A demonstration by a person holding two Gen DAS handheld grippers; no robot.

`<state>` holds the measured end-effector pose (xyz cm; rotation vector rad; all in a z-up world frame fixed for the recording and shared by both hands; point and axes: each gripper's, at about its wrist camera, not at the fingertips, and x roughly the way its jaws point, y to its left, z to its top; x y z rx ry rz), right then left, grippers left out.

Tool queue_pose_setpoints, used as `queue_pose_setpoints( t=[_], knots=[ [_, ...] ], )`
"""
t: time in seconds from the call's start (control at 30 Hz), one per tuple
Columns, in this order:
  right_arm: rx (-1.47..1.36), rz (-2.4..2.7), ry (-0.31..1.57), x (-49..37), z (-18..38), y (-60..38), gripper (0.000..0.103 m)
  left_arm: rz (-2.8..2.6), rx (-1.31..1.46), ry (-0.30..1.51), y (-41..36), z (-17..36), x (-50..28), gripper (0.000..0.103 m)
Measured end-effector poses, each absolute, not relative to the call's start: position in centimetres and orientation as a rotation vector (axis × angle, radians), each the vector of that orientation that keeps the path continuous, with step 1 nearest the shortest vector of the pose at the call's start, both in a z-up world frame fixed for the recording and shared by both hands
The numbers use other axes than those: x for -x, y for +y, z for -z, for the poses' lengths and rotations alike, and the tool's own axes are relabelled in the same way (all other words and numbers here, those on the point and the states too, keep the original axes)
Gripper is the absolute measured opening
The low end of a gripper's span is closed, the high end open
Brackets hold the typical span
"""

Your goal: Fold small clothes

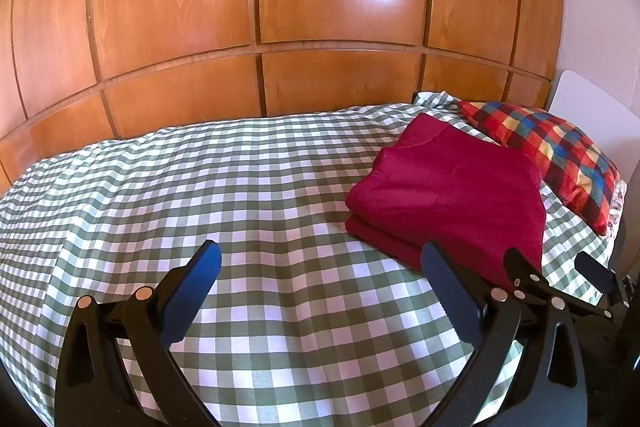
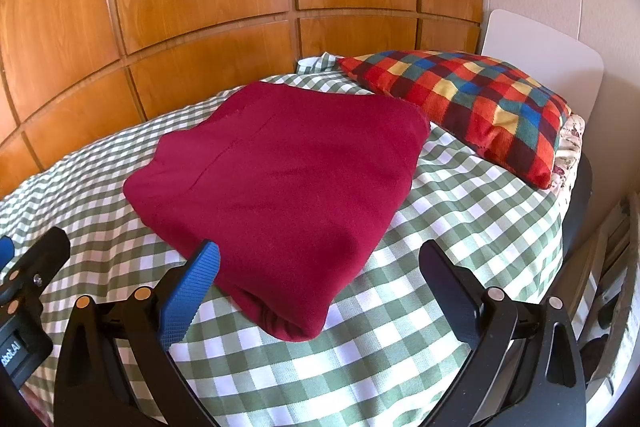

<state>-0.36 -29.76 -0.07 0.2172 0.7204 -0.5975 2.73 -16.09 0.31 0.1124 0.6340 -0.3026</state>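
Observation:
A dark red garment (image 1: 448, 195) lies folded into a thick rectangle on the green-and-white checked bedspread (image 1: 240, 187); in the right wrist view the garment (image 2: 288, 179) fills the middle. My left gripper (image 1: 320, 267) is open and empty, above the bedspread to the left of the garment. My right gripper (image 2: 320, 267) is open and empty, its jaws standing either side of the garment's near corner without closing on it. The right gripper also shows at the right edge of the left wrist view (image 1: 560, 267).
A multicoloured checked pillow (image 2: 472, 107) lies at the bed's head, right of the garment, against a white headboard (image 2: 540, 51). A wooden panelled wardrobe (image 1: 280, 7) runs along the far side of the bed. The bed's right edge (image 2: 568, 227) drops off to clutter below.

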Motion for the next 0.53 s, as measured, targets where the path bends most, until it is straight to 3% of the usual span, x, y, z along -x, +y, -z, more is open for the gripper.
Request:
queue_pose_setpoints(
  t=[0.53],
  knots=[
    [-0.249,0.686,0.671,1.3,-1.6,-33.2,0.099,0.291,-0.095,0.677,-15.8,0.5,-3.3,0.1]
  ],
)
